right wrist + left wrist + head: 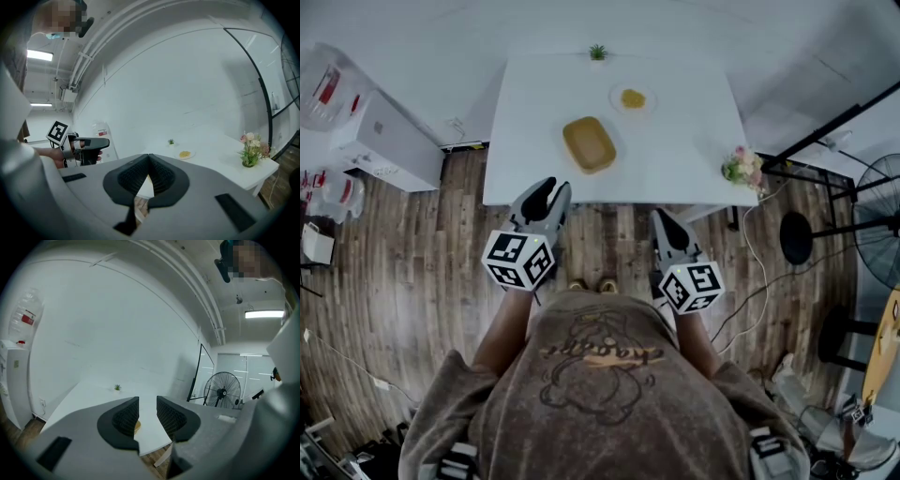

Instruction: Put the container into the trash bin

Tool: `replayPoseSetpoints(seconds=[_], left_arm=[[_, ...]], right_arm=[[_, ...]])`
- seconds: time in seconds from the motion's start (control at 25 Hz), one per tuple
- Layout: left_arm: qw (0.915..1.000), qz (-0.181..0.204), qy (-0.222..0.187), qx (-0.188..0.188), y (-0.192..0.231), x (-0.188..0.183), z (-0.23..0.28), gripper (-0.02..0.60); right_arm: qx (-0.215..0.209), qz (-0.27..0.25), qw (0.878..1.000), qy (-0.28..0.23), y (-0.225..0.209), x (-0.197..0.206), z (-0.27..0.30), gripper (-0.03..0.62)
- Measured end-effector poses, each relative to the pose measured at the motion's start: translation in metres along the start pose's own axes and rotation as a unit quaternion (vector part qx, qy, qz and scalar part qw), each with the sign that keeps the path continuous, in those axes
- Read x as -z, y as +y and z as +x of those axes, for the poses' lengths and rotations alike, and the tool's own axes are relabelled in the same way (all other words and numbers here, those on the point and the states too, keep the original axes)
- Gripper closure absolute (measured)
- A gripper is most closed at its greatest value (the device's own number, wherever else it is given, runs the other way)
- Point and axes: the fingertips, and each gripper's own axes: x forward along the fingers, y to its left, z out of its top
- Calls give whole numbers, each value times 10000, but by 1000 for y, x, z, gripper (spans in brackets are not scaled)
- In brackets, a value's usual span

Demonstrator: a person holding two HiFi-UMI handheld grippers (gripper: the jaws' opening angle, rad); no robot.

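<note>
Hovering before table point(694, 122), left gripper point(546, 190) slightly parted, empty; right gripper point(664, 221) closed, empty; yellow container point(589, 143) untouched

— What kind of place are we looking at?
— A recording studio or lab, I'm thinking. A white table point(675, 131) is standing on a plank floor point(412, 272). Right of the table, a standing fan point(874, 220) and black stands point(797, 238) are crowding in. Left of it, water jugs point(321, 89) are sitting.
</note>
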Motion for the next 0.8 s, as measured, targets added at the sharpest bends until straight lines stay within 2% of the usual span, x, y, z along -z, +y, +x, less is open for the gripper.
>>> replayPoseSetpoints(seconds=[0.12, 0.4, 0.56, 0.8], left_arm=[[9999, -109, 37, 25, 1, 6, 8, 452], [9985, -538, 93, 77, 12, 16, 25, 314], [9980, -591, 212, 37, 21, 25, 39, 287], [9975, -592, 395, -50, 35, 38, 65, 284]], right_arm=[[19, 11, 10000, 11, -7, 2, 0, 592], [87, 19, 9999, 49, -10, 4, -2, 592], [124, 43, 9999, 68, -13, 5, -3, 592], [222, 84, 9997, 94, -19, 7, -8, 592]])
